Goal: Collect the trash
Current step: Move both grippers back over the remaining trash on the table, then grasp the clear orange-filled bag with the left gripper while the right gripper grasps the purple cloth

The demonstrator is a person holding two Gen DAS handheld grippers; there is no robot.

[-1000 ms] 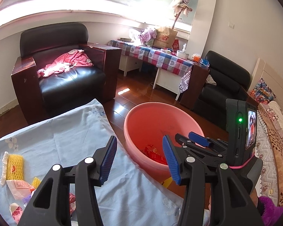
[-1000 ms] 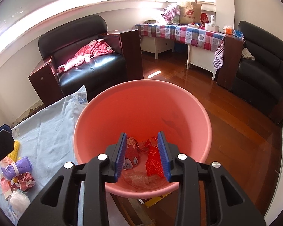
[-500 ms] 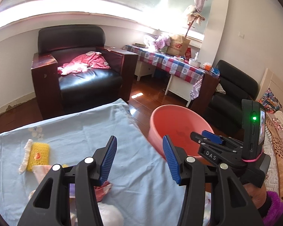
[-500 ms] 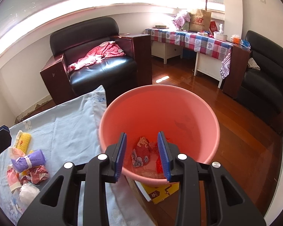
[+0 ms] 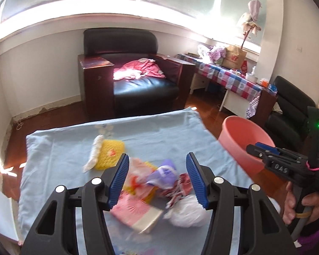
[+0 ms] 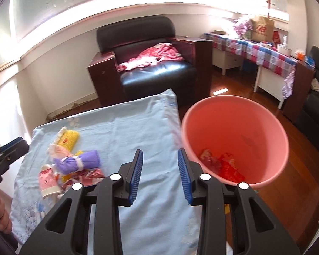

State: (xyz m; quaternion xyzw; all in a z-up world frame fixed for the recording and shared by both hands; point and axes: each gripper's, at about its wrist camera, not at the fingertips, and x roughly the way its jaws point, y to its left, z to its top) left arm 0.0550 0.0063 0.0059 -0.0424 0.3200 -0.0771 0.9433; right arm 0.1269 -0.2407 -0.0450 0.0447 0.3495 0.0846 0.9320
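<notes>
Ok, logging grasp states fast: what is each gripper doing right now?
Left gripper: jaws open, empty, above the trash pile.
Right gripper: jaws open, empty, beside the pink bucket.

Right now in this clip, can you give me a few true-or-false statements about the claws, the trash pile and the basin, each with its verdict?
1. The left claw is open above the trash pile. True.
2. The round pink plastic basin is empty. False: red and patterned wrappers lie in its bottom.
3. The right claw grips a wrapper. False: it is open with nothing between its blue pads.
4. The yellow foam net sleeve lies on the light blue cloth. True.
5. The rolled purple cloth bundle sits inside the basin. False: it lies on the light blue cloth among the trash.
</notes>
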